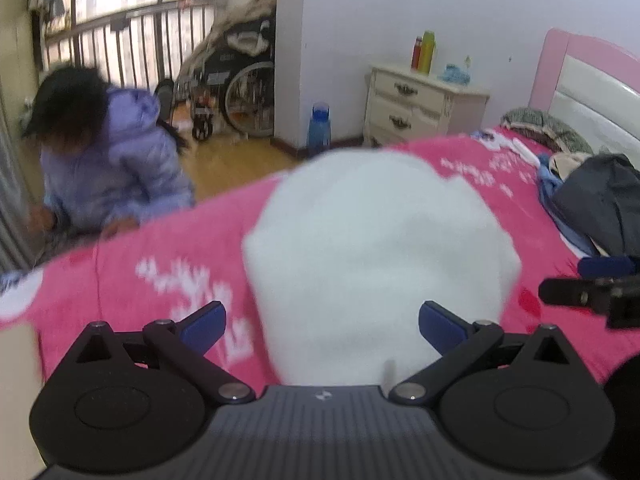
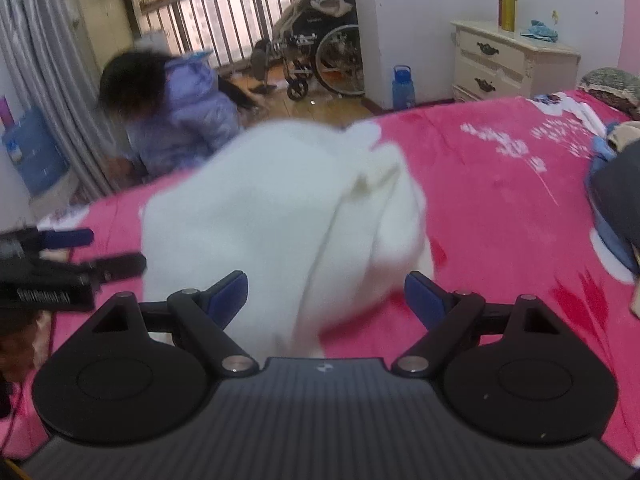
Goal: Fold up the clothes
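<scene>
A pink bed (image 2: 500,184) fills the frame's middle, and the blurred white garment (image 2: 280,208) bunches at centre between both spread-apart tongs, left (image 1: 322,326) and right (image 2: 326,294), likely gathered close for folding.

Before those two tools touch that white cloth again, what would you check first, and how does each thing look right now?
1. Left tool open: ok, fingers spread wide.
2. Right tool open: ok, fingers spread wide.
3. White garment lying on the pink blanket: ok, though blurred.
4. Garment flat and smoothed: not ok, bunched with a fold on its right side.
5. An edge or corner to grab: cannot tell, too blurred.
6. Dark clothes pile away from the garment: ok.
</scene>
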`<state>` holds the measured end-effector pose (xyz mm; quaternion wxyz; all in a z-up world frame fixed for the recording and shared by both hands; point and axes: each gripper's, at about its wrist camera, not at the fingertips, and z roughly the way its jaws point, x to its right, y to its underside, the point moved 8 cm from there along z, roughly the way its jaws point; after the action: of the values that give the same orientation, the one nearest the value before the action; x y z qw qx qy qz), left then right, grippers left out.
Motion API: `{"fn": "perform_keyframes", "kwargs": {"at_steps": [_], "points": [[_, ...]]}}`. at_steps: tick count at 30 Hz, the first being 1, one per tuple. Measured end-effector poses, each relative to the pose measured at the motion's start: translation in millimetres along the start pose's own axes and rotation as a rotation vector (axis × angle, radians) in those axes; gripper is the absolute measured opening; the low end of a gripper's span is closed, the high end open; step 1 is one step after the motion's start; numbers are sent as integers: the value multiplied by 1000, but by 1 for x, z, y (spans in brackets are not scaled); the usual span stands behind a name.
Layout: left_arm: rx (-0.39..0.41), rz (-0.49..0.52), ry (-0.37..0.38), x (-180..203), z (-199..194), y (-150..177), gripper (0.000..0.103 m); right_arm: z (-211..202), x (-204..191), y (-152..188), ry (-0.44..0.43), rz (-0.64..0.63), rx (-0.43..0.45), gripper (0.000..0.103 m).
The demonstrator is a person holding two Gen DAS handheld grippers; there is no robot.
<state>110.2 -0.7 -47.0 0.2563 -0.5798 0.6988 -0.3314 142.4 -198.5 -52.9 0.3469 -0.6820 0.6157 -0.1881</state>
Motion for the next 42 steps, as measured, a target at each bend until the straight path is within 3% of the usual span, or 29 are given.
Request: {"fn": "perform_keyframes", "kwargs": {"at_steps": [5,11,14,16,19,21,24,29,33,38,42], "points": [[15,9,21,-1,26,-6,102,42,9,-40,-70,65,34,86],[11,-15,77,-3,47,0,82,105,20,-48,-140,220,-60,83],[8,-27,106,-4,57,4,65,106,16,-51,-169,230,-52,65],[7,-35,125,-4,63,6,50,102,12,-54,-184,218,-36,40],[6,-45,148,-6,70,9,38,88,1,-59,-208,176,7,16],[11,-44,153,-9,66,12,29,77,-11,-62,-256,152,34,8],[15,-77,199,-17,53,17,18,55,-37,-64,-394,127,71,8],[14,-132,239,-36,24,33,22,27,-101,-30,-581,28,-22,7],[38,-195,168,-70,-11,47,34,5,-147,8,-680,-62,-95,7],[109,-270,70,-111,-64,48,54,-21,-195,62,-778,-183,-215,7],[156,-263,112,-104,-87,29,78,-48,-230,107,-836,-315,-313,7]]}}
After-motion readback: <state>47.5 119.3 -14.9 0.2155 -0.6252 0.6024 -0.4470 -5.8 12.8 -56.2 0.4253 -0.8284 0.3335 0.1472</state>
